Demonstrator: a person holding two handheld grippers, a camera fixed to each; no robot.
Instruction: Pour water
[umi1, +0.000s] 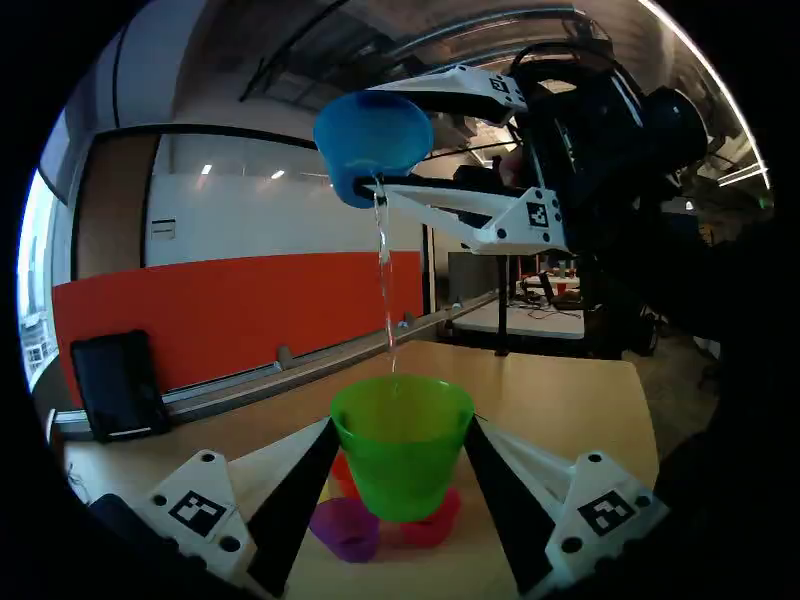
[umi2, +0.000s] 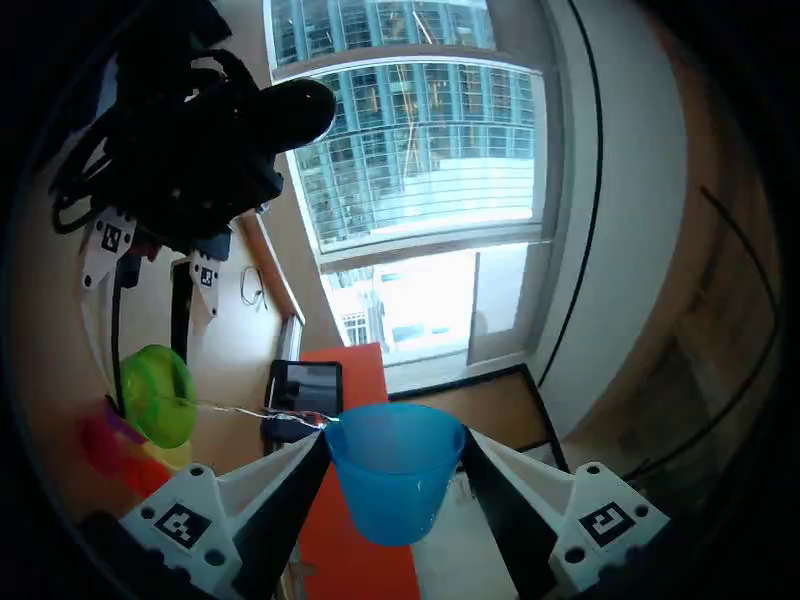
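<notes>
– Above the translucent green plastic cup (umi1: 402, 450)?
– Tilted blue plastic cup (umi1: 372, 140), clenched between the right gripper (umi2: 395, 442) fingers; thin water stream (umi1: 384, 280) running down into the green cup.
– At the green cup's sides?
– Left gripper (umi1: 400, 428) fingers, clamped on it.

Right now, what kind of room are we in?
Probably an office or lab: a pale wooden table, more cluttered work desks farther back, and a big window facing a tall glass building.
</notes>
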